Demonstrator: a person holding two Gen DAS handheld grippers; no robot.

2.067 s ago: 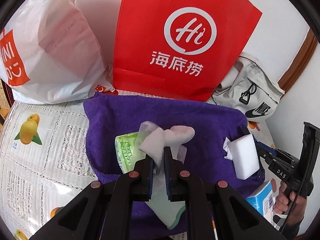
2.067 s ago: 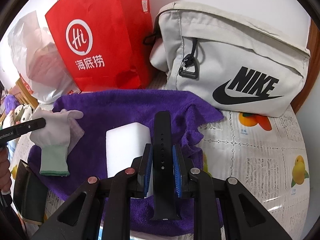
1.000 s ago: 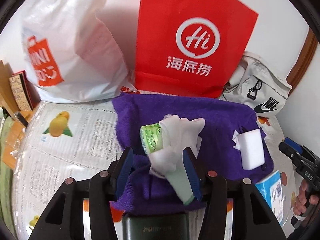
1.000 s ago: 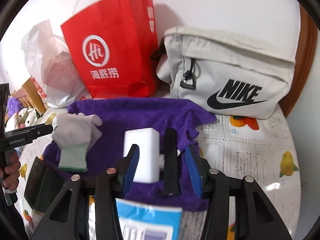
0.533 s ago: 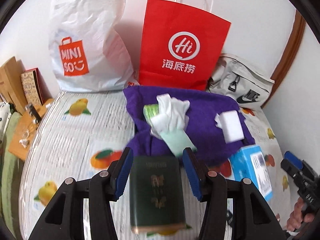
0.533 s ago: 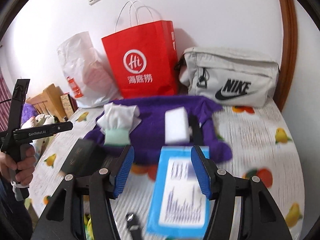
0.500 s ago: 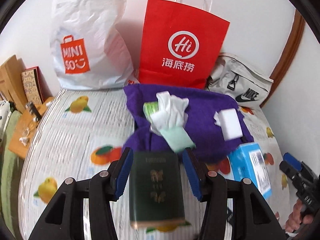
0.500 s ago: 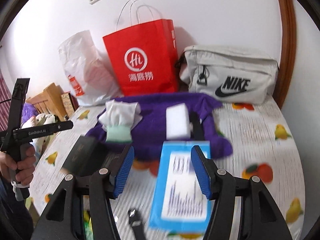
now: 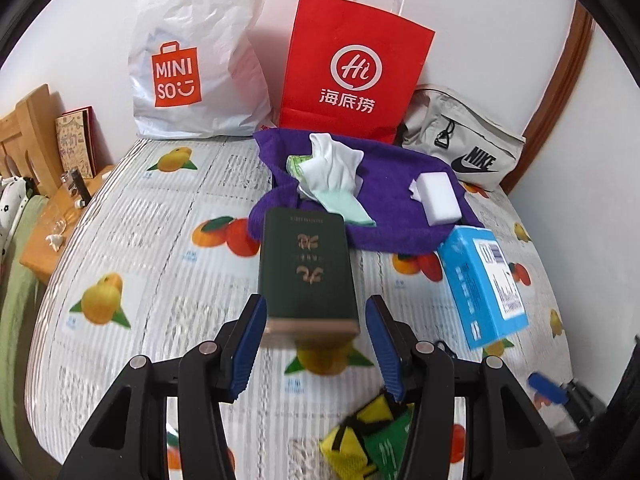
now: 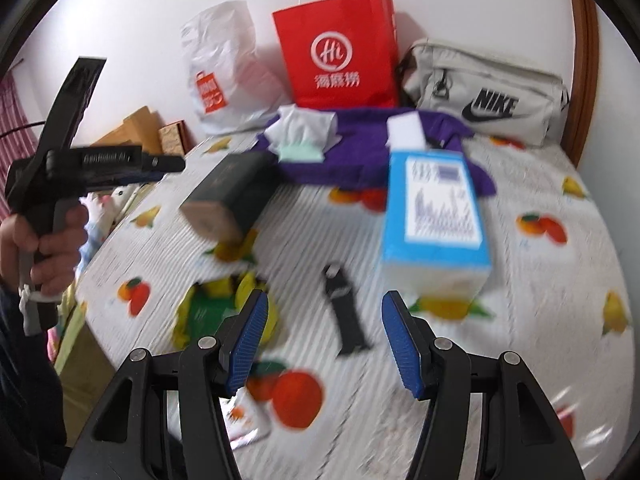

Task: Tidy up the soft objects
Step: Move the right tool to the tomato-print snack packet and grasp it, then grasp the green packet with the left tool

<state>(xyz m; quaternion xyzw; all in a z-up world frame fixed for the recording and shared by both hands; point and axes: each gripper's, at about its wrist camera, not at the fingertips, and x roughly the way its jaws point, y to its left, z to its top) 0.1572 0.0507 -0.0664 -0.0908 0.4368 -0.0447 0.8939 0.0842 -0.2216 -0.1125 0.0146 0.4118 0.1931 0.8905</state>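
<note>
A purple towel (image 9: 384, 184) lies at the far side of the table, also in the right wrist view (image 10: 360, 148). On it rest a white glove with a green cuff (image 9: 332, 176) (image 10: 304, 128), a green tissue pack (image 9: 294, 164) and a white sponge block (image 9: 438, 196) (image 10: 406, 130). My left gripper (image 9: 316, 344) is open and empty, just behind a dark green box (image 9: 306, 268). My right gripper (image 10: 322, 340) is open and empty, low over the table near a black strap (image 10: 346, 316).
A blue box (image 9: 486, 280) (image 10: 434, 208) lies right of the towel. A yellow-green pouch (image 9: 368, 436) lies near the front. A red paper bag (image 9: 354, 64), a white Miniso bag (image 9: 196, 56) and a grey Nike bag (image 9: 464, 144) stand along the wall.
Both grippers opened, letting go of the glove and the black strap, and pulled back from the towel toward the near side of the table.
</note>
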